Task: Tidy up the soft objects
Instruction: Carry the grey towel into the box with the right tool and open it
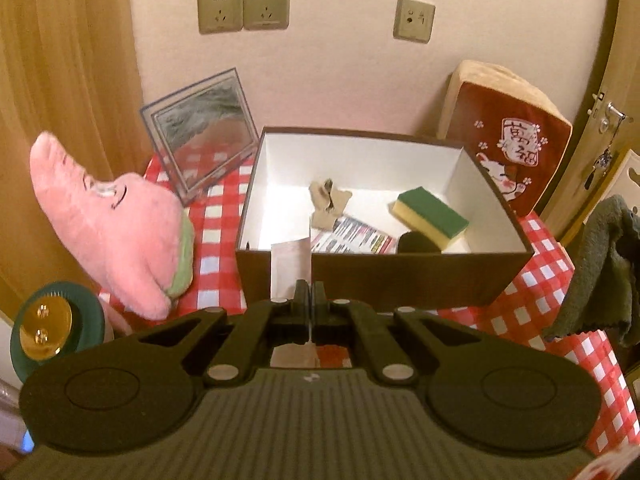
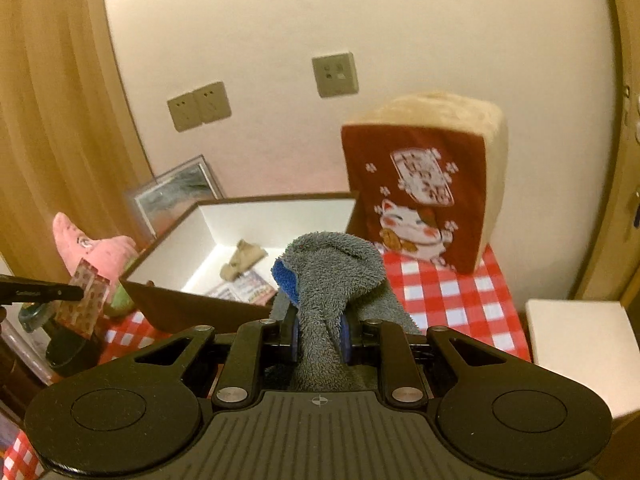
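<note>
My left gripper (image 1: 309, 292) is shut on a thin flat packet (image 1: 290, 268), held edge-on just in front of the brown box (image 1: 400, 276). The box has a white inside and holds a green-and-yellow sponge (image 1: 430, 216), a small beige soft item (image 1: 328, 200) and a printed packet (image 1: 352, 238). In the right wrist view my right gripper (image 2: 320, 332) is shut on a grey towel (image 2: 332, 268) with a blue patch, bunched up above the fingers beside the box (image 2: 200, 312). The towel (image 1: 600, 272) hangs at the right edge of the left wrist view. A pink plush (image 1: 108, 232) lies left of the box.
A red cushion with a lucky cat (image 2: 420, 196) leans on the wall behind the box. A clear picture frame (image 1: 200, 136) stands at the back left. A green round dish with gold discs (image 1: 48, 328) sits near left. A white block (image 2: 576, 344) is at the right, past the checked tablecloth (image 2: 452, 296).
</note>
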`<state>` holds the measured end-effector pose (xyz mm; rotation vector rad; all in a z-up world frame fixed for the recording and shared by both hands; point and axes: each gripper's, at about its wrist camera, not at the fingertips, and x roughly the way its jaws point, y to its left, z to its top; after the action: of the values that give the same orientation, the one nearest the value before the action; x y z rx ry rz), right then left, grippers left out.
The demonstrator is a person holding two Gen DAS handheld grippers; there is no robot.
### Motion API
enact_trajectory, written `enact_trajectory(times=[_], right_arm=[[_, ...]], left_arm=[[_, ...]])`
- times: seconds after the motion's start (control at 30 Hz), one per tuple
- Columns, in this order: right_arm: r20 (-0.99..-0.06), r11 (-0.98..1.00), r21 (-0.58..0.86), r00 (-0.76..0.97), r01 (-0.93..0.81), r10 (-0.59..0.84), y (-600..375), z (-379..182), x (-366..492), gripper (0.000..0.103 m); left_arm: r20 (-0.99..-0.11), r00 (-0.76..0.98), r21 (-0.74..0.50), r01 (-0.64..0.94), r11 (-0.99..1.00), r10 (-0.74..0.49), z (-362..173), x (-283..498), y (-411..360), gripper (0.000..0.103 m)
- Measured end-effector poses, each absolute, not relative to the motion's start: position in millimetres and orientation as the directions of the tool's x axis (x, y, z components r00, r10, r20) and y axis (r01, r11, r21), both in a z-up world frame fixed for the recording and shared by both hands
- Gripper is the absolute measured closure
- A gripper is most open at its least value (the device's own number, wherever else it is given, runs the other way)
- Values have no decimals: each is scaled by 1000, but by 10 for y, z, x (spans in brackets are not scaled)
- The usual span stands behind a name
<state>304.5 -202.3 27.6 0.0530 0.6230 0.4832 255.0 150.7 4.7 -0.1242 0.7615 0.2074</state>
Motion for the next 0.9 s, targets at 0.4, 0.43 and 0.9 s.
enact_trajectory(times=[0.4, 0.43, 0.9], right_arm=[[-482, 851, 182, 709, -493, 514, -1828, 576, 3236, 84], [-476, 847, 182, 709, -499, 520, -1815, 606, 3260, 84], [-391, 789, 204, 690, -580, 609, -1454, 976, 3737, 84]], left_arm=[[-652, 747, -32, -198, 980, 130, 304, 2811, 1456, 102], [-647, 751, -30, -196, 980, 130, 328, 2840, 1450, 102], [-627, 774, -38, -140, 989, 86, 561, 3352, 1396, 102]])
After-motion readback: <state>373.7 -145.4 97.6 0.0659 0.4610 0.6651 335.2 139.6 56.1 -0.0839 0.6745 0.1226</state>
